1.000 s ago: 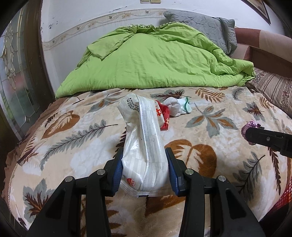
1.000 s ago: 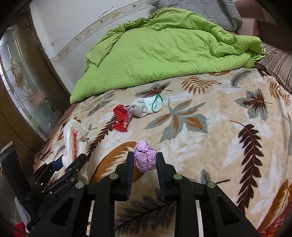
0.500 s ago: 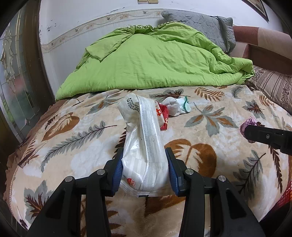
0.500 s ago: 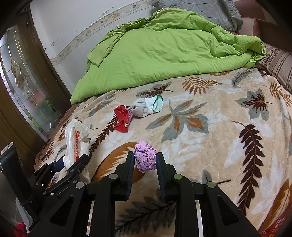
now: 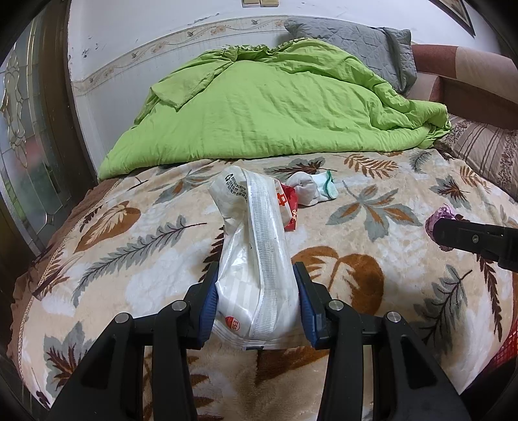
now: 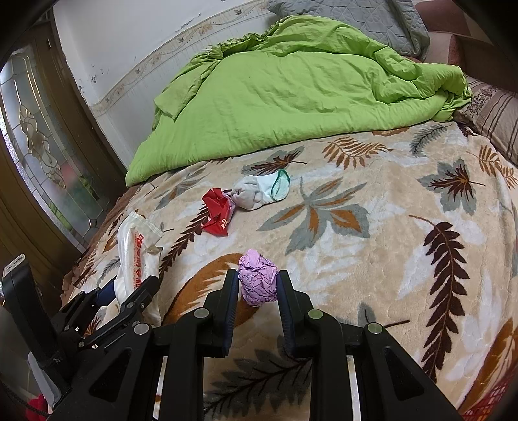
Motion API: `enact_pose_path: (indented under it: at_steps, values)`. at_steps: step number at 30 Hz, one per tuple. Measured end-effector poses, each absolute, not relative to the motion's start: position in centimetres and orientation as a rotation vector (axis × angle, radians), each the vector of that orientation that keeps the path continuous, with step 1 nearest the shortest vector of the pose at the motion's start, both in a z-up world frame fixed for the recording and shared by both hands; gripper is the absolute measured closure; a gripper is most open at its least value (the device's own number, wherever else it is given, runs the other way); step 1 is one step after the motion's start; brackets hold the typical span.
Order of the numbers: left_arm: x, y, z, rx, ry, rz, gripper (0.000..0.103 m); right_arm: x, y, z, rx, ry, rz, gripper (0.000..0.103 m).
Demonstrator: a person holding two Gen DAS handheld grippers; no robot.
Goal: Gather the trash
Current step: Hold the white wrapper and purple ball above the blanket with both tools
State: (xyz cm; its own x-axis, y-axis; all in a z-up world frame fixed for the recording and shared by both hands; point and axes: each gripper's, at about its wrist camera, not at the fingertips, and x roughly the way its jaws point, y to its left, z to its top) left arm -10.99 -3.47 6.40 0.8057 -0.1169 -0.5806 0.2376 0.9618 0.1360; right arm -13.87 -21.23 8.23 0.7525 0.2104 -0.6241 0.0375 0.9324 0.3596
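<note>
Left wrist view: left gripper (image 5: 255, 291) clamped on white plastic bag (image 5: 255, 256); blue pads press both sides of its lower part.
White bag, look: crinkled, semi-clear, ribbed seam strip down the middle, small red round mark near bottom, dark print and recycle mark at top end. Top end leans away from cam, over the bed.
White bag, place: held between left jaws above leaf-print blanket (image 5: 372, 259); in right wrist view it shows far left w/ red lettering (image 6: 137, 249).
Right wrist view: right gripper (image 6: 257, 285) closed narrow on purple paper ball (image 6: 258, 281); both pads touch it.
Purple ball, look: tightly crumpled, lilac, creased all over.
Purple ball, place: between right jaws, just over the blanket. In left wrist view only a sliver shows past the black finger at right edge (image 5: 437, 220).
Red wrapper: crumpled, white print, lying on blanket mid-bed (image 6: 217, 210), touching the sock.
Sock: white/grey, green cuff edge, lying just right of the red wrapper (image 6: 262, 191).
Green quilt: bunched at far side of bed (image 6: 291, 87), grey pillow (image 6: 356, 19) behind it.
Hidden / cut off: red wrapper mostly behind the white bag in left view. Bag's bottom edge runs between the gripper arms; underside not visible.
Hard to make out: print on bag and wrapper too small to read. Red object at bottom left corner of right view, unclear what. Whether the ball touches the blanket: can't tell.
</note>
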Motion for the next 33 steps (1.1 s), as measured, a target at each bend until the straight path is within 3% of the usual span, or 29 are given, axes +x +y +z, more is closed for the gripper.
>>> enact_pose_path:
  at_steps: [33]
  values:
    - [-11.37, -3.95, 6.46, 0.21, 0.601, -0.195, 0.06, -13.91, -21.24, 8.43, 0.366, 0.713, 0.091, 0.077]
